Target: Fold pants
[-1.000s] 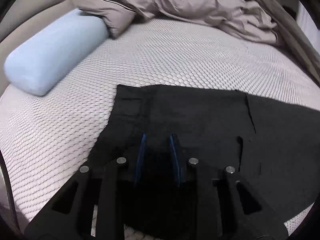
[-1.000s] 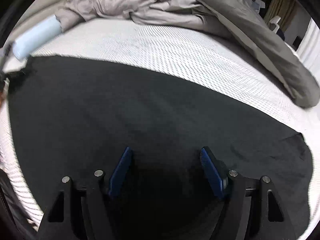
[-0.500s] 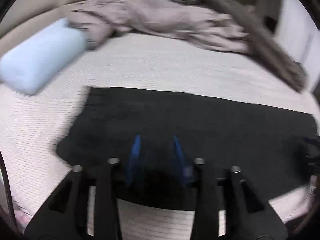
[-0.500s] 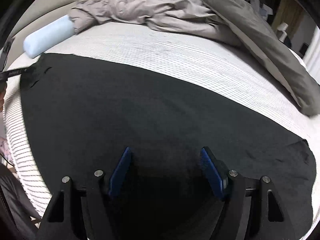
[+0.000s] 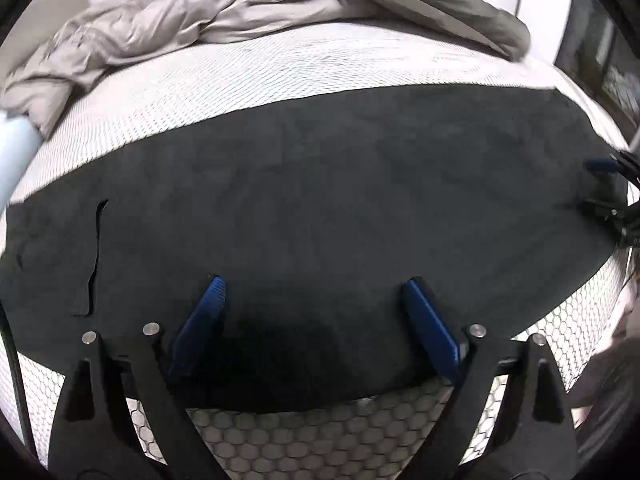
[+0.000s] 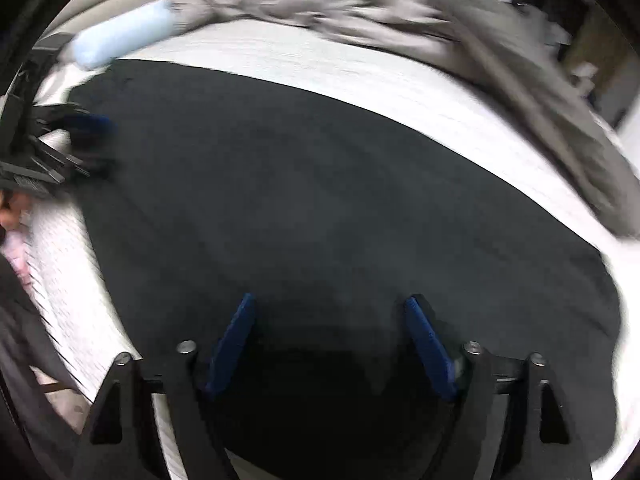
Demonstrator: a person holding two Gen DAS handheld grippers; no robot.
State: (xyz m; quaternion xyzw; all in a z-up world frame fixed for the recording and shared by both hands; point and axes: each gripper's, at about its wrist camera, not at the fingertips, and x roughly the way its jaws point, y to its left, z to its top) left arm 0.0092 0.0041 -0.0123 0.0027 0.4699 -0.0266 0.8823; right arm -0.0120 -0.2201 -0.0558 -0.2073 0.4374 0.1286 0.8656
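My black pants (image 5: 320, 200) lie flat across the bed (image 5: 280, 64), a long dark strip on the white honeycomb-patterned mattress cover. My left gripper (image 5: 316, 292) hangs over their near edge, its blue pads wide apart and the jaws opening, with only flat cloth below them and nothing pinched. My right gripper (image 6: 330, 312) hangs over the pants (image 6: 320, 200) too, the jaws spread and opening, pads clear of the cloth.

The left wrist view is sharp and shows what the other does not: a pocket slit (image 5: 94, 256) in the cloth at the left, the honeycomb weave up close under the gripper, and my right gripper (image 5: 612, 196) at the far right edge of the pants. The right wrist view is smeared by motion, but it shows the whole pale blue bolster pillow (image 6: 120, 36) at the head of the bed (image 6: 320, 64), which the left view only clips at its edge (image 5: 14, 152). It also shows my left gripper (image 6: 86, 140) at the left end of the pants. Both views show the crumpled grey duvet (image 5: 200, 12) beyond.

I can read no writing or labels anywhere.
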